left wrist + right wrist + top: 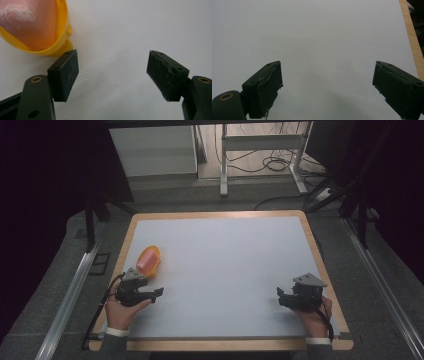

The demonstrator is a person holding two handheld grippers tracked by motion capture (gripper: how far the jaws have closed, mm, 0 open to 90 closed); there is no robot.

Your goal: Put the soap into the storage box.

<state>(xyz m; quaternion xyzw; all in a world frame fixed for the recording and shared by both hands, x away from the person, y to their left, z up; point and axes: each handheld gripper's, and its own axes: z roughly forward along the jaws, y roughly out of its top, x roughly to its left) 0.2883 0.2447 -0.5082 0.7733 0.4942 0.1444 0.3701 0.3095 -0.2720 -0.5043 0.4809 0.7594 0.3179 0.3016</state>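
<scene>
A yellow bowl-like holder (149,260) with a pink rounded piece (145,262) in it lies at the left of the white table top (225,265). My left gripper (159,293) is just in front of it, held in a hand, open and holding nothing. In the left gripper view the yellow holder (58,42) with its pink piece (30,22) lies just beyond the left jaw, outside the gap of the gripper (112,75). My right gripper (280,296) rests at the right front, open over bare table, and its own view shows the gripper (327,91) holding nothing.
The table has a wooden rim (320,265), also seen as a wooden edge (412,37) in the right gripper view. Metal rails (70,295) run along both sides. A white desk frame (260,150) and cables (280,165) stand on the floor beyond.
</scene>
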